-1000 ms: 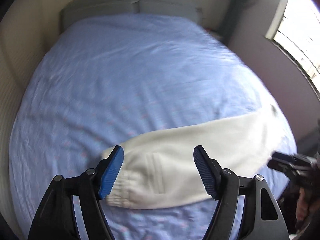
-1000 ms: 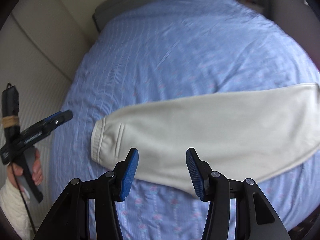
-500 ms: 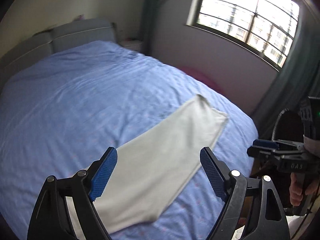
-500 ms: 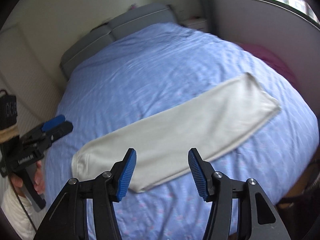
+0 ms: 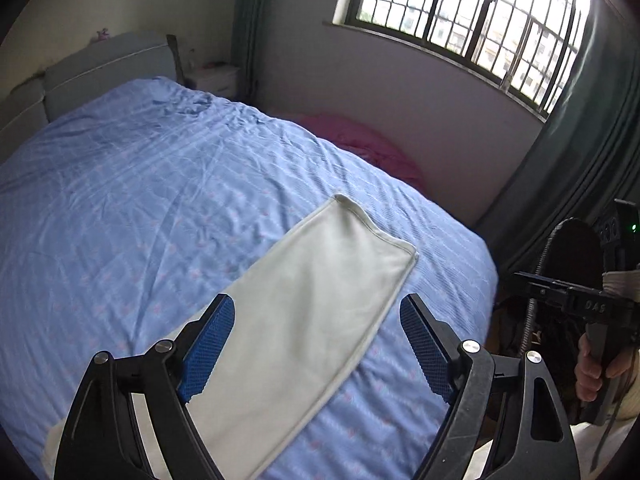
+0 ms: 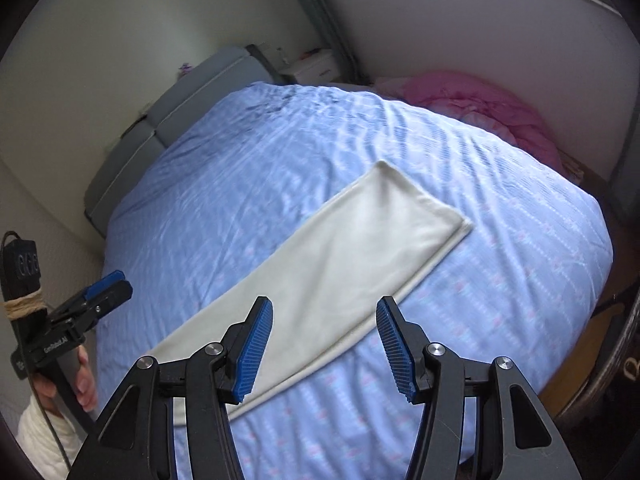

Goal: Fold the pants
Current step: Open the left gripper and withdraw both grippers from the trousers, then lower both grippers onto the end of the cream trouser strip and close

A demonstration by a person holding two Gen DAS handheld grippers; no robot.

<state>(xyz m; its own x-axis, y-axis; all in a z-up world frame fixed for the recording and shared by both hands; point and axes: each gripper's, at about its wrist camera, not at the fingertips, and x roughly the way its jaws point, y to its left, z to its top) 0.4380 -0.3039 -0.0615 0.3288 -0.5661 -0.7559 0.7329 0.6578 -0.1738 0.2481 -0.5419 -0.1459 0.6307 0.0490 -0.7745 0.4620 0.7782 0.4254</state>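
White pants [image 5: 304,312] lie flat on the blue bed [image 5: 140,208], folded lengthwise into one long strip, the leg hem toward the window side. They also show in the right wrist view [image 6: 352,256]. My left gripper [image 5: 316,348] is open and empty, held above the middle of the strip. My right gripper [image 6: 324,344] is open and empty, above the strip's near edge. The waistband end is hidden behind my left gripper's frame. The right gripper also shows at the right edge of the left wrist view [image 5: 560,292]; the left gripper shows at the left of the right wrist view [image 6: 100,296].
A pink blanket [image 6: 492,108] lies between the bed and the window wall. A grey headboard [image 5: 100,64] and a white nightstand [image 5: 212,78] stand at the far end. A barred window [image 5: 472,12] and green curtains [image 5: 580,172] are on the right.
Both grippers have swung from the waistband end toward the leg hem end and drawn back from the bed. The pants have not moved. Both grippers stay open.
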